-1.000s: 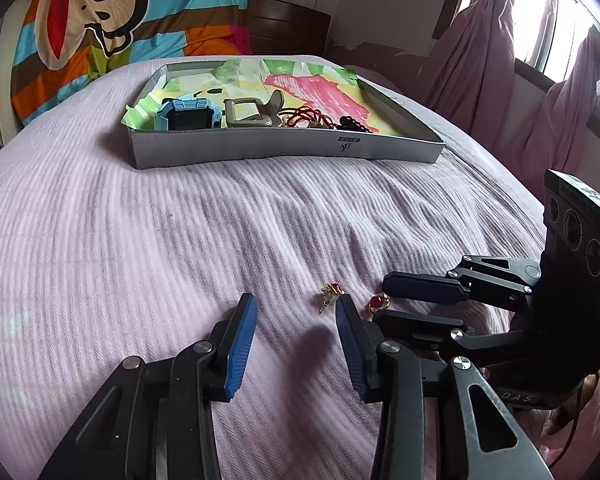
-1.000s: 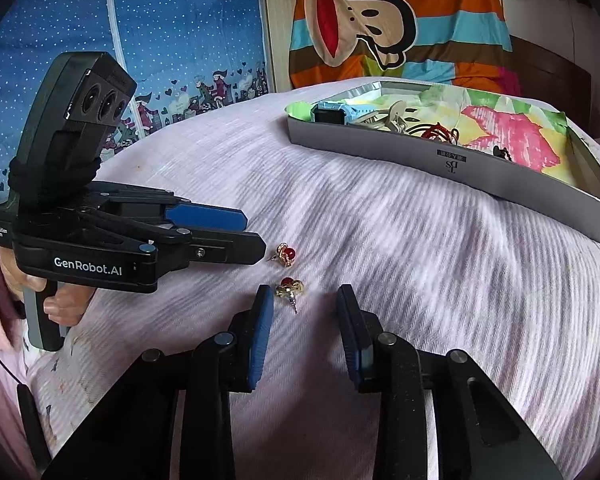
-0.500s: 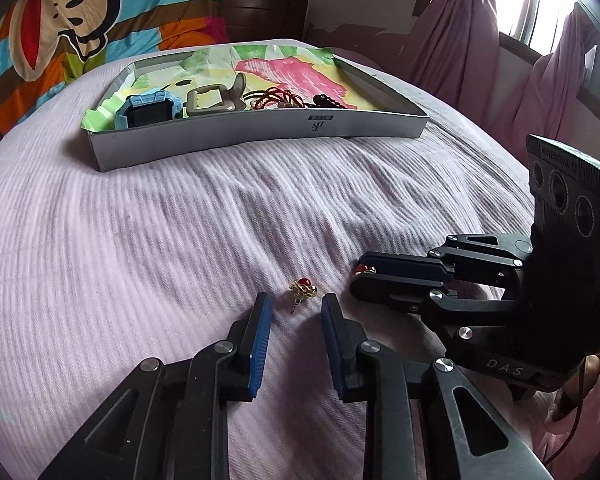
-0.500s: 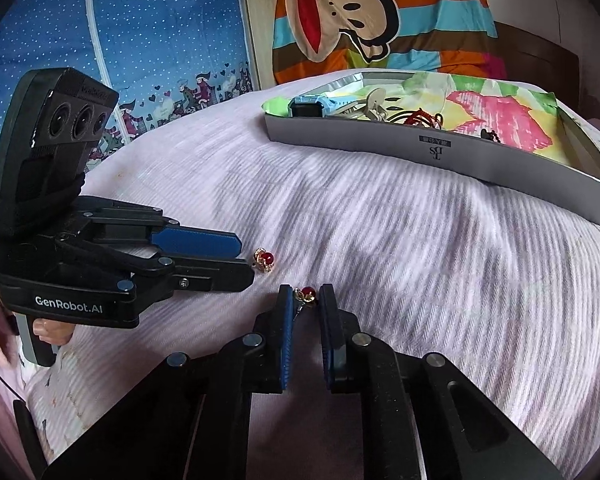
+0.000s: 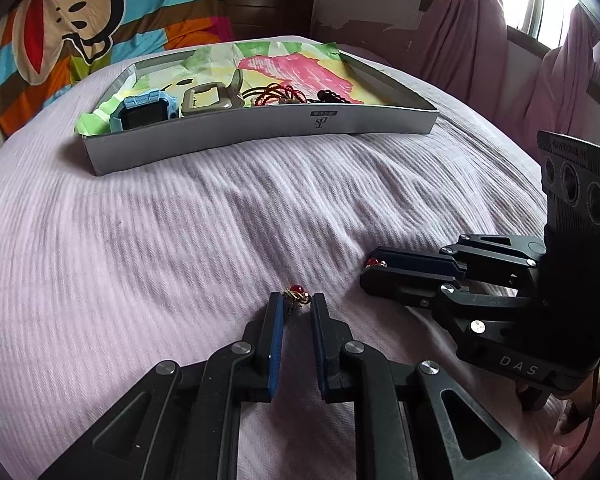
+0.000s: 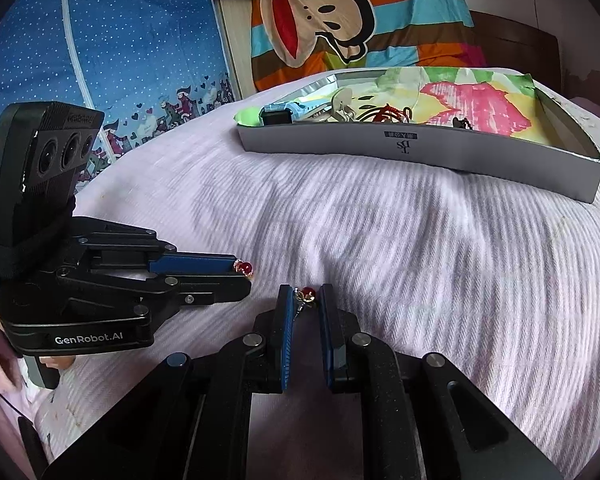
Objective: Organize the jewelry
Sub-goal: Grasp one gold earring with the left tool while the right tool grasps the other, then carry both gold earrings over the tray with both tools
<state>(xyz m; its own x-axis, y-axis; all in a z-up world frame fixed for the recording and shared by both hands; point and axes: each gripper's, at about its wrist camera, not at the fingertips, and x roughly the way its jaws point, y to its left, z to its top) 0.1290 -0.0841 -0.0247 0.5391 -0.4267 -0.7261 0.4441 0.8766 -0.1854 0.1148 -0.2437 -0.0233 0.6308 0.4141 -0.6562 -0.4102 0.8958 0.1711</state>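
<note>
A bedroom at home: lilac bedspread (image 5: 180, 248) fills the frame, cartoon monkey blanket (image 5: 72, 28) upper left, pink curtains (image 5: 480, 28) by the window upper right

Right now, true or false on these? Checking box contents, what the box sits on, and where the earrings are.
1. A blue watch lies in the box. True.
2. The box stands on a wooden table. False: it stands on a pink bedspread.
3. Both earrings carry a red bead. True.
4. Both earrings are in the box. False: one is between the fingertips of the left gripper, whose jaws are closing, and the other is in the right gripper. Both are short of the box.
</note>
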